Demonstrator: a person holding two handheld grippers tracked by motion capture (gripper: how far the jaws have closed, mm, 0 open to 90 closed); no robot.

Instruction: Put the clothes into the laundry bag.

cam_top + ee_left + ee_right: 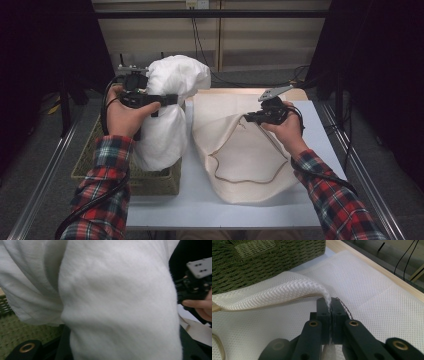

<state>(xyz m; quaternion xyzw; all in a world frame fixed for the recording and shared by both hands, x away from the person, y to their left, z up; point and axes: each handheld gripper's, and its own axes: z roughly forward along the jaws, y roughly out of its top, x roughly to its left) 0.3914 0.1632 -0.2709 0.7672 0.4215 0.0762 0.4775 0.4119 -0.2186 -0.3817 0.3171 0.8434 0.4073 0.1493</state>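
Observation:
A bulky white cloth bundle (170,115) hangs in the air over the right end of a woven basket (150,182). My left gripper (167,100) is shut on its middle, one black jaw lying across its front. In the left gripper view the white cloth (112,302) sits between the jaws. A cream mesh bag (240,155) lies on the table with its mouth facing the person. My right gripper (252,118) is shut on the bag's upper rim and holds it lifted. In the right gripper view the jaws of my right gripper (329,306) pinch a fold of the mesh (287,293).
The olive basket (262,262) stands at the table's left edge, close to the bag. The pale table top (200,205) shows bare in front of both. Metal rails run along both sides, cables trail behind the table, and the surroundings are dark.

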